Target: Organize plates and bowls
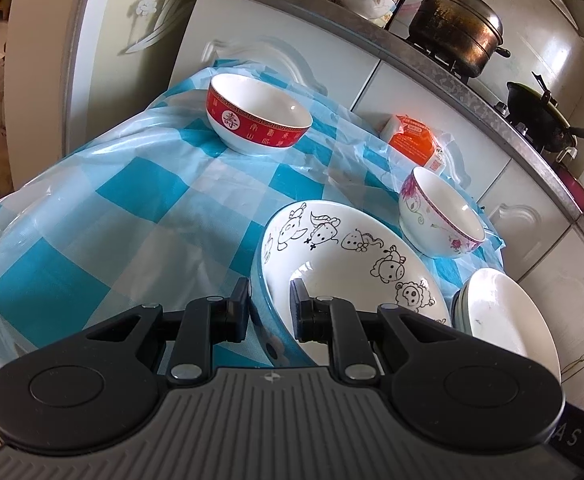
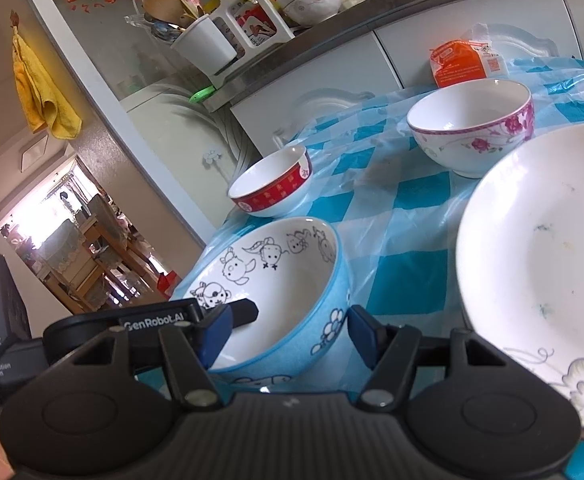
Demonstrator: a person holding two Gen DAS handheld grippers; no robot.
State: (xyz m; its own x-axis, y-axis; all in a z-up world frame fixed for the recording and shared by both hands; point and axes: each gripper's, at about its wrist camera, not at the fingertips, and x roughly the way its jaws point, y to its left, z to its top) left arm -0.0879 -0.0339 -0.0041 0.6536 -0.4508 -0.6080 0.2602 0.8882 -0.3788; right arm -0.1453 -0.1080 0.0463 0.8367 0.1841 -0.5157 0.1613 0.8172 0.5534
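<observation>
**Cartoon bowl pinched at its rim, a second gripper closing in around it**

A table under a blue-and-white checked plastic cloth (image 1: 104,216) holds the dishes. Nearest the cameras sits a blue bowl with black cartoon animals drawn inside, the cartoon bowl (image 1: 356,276). From it, a red-banded bowl (image 1: 258,114) stands well apart at about 11 o'clock in the left wrist view, a pink-flowered bowl (image 1: 442,216) is near at 1 o'clock, and a stack of white plates (image 1: 508,316) lies just beside it at 3 o'clock. An orange packet (image 1: 410,140) rests farther back.

What could go wrong: the cartoon bowl appears tilted, held by a thin pinch on one wall only. If it is lifted or swung this way, its weight could twist it out of the pads, and it might knock the white plates close by (glazed ceramic is slippery). The loose plastic cloth could also drag or bunch beneath a sliding bowl. With both grippers at the same bowl, they may bump each other.

The left gripper (image 1: 270,310) is pressed nearly together, one finger outside and one inside the bowl's near rim, pinching the wall.

The right gripper (image 2: 284,332) is partly spread. In its own view its blue pads straddle the bowl's near side, one over the interior and one beside the outer wall; neither looks pressed against it, so it seems to hold nothing.
</observation>
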